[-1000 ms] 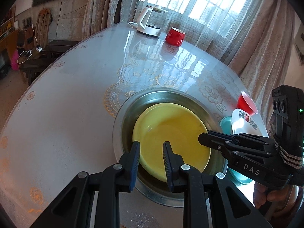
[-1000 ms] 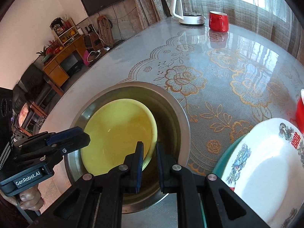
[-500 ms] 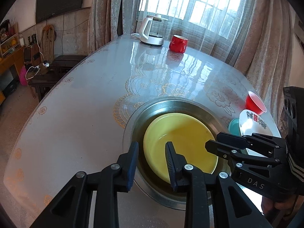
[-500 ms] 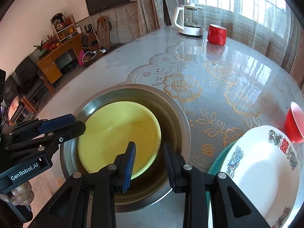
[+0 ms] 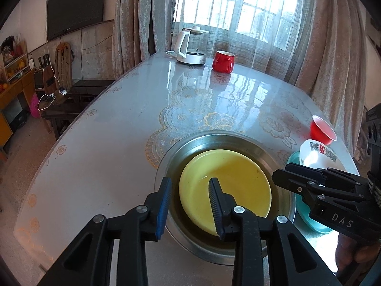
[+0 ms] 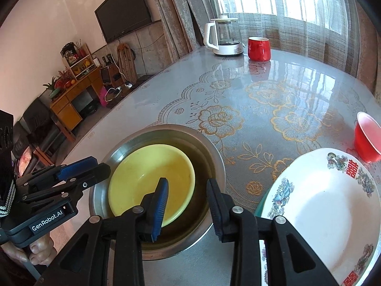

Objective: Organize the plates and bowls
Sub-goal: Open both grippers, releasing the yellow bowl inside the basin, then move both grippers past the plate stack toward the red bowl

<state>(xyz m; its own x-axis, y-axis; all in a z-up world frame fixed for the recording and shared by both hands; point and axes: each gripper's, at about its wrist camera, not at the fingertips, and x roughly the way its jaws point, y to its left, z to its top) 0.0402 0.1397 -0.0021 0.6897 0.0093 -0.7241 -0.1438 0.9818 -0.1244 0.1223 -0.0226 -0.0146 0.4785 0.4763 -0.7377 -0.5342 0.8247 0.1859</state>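
Left gripper: the left gripper (image 5: 190, 197) has its jaws parted, just been opening, over the near rim of the round yellow plastic bowl (image 5: 228, 190); the pads press on nothing.
Right gripper: the right gripper (image 6: 188, 197) likewise has just been opening; the jaws stand apart above the bowl's right edge, clear of it.
Yellow bowl: sits inside the wide stainless-steel basin (image 5: 190, 145), off-centre toward the left wall in the right wrist view.
Basin: rests on the round glass-topped table with gold floral lace (image 6: 262, 100).
Plates: a white patterned ceramic plate (image 6: 328, 205) lies on a teal plate (image 5: 309, 221), just beside the basin on its right.
Red cup: a small red plastic cup (image 6: 366, 135) stands near the white plate's far edge.
Far side: a white electric kettle with glass body (image 6: 223, 38) and a red ceramic mug (image 6: 259, 48) stand side by side near the curtained window.
Person: a hand (image 6: 35, 247) grips the left gripper's handle.
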